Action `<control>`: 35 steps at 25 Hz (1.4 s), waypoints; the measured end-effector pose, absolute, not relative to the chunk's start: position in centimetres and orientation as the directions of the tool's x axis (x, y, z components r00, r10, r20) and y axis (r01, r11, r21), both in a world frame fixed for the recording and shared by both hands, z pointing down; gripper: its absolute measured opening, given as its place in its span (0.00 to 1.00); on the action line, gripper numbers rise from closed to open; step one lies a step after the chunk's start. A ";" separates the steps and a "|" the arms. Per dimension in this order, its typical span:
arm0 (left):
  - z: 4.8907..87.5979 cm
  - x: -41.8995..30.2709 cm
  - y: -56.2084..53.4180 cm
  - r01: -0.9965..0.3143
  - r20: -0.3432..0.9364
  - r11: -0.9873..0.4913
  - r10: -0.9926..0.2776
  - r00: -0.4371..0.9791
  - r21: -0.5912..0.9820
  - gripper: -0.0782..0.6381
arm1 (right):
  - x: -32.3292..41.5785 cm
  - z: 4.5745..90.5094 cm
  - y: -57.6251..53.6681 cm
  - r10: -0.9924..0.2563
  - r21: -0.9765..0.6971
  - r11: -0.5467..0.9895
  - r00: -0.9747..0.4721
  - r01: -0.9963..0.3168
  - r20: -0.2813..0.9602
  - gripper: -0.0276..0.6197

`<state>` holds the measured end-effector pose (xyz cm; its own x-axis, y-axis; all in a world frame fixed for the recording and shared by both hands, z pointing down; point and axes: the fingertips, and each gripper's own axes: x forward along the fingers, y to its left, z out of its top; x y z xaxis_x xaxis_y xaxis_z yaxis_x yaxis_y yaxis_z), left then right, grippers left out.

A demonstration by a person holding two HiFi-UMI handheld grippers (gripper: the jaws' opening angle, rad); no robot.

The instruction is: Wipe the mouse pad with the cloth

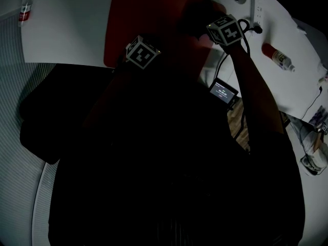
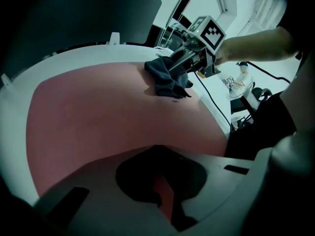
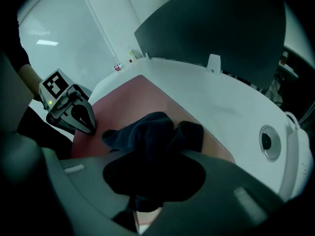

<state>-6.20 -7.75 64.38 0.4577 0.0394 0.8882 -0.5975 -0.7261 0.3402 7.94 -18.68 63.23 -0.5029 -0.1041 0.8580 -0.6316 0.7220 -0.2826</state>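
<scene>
White desk (image 1: 66,24) under dim light, red mouse pad (image 2: 98,112) laid across it. Right gripper (image 2: 175,73) clamped on a bunched dark cloth (image 3: 147,136), pressing it onto the pad near the pad's far right part. Left gripper (image 3: 88,125) at the pad's near edge, jaw tips drawn together; whether they pinch the pad, cannot tell. Bottle (image 1: 279,57) lies on the desk right of the pad.

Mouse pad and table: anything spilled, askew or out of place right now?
Nothing spilled or damaged. The mouse pad lies flat, and the cloth is bunched in the right hand-held gripper, resting on it. Only oddity: a bottle lies on its side on the table, off to the right, clear of the pad.
</scene>
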 end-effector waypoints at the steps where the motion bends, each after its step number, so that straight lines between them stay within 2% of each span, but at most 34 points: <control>1: 64.4 -6.2 -7.8 -0.595 0.888 -0.728 0.041 0.457 0.340 0.12 | 7.9 63.2 -18.6 -0.110 -0.275 0.723 -0.498 -0.634 0.860 0.17; 7: 64.3 -6.2 -7.6 -0.598 0.891 -0.734 0.022 0.454 0.322 0.12 | 5.3 62.7 -13.6 -0.067 -0.220 0.817 -0.465 -0.534 0.883 0.17; 9: 64.3 -6.1 -7.6 -0.600 0.889 -0.730 0.023 0.458 0.328 0.12 | 3.5 62.8 -9.7 -0.002 -0.239 0.860 -0.473 -0.450 0.881 0.17; 14: 64.3 -6.3 -7.7 -0.596 0.887 -0.727 0.041 0.460 0.343 0.12 | -2.4 62.7 0.0 0.202 -0.326 0.934 -0.536 -0.147 0.820 0.17; 21: 64.4 -6.5 -7.7 -0.593 0.884 -0.728 0.040 0.465 0.345 0.12 | -2.6 62.7 0.5 0.323 -0.360 0.932 -0.519 0.031 0.791 0.17; 23: 64.3 -6.4 -7.8 -0.593 0.882 -0.727 0.038 0.469 0.346 0.12 | -1.8 63.2 -0.9 0.295 -0.326 0.945 -0.506 0.028 0.810 0.17; 28: 64.5 -6.4 -7.8 -0.599 0.881 -0.716 0.051 0.470 0.360 0.12 | 2.8 63.1 -10.2 0.122 -0.233 0.957 -0.487 -0.175 0.865 0.17; 35: 64.6 -6.4 -7.7 -0.606 0.884 -0.716 0.032 0.467 0.346 0.12 | 6.4 63.1 -17.8 -0.072 -0.058 0.951 -0.400 -0.302 0.914 0.17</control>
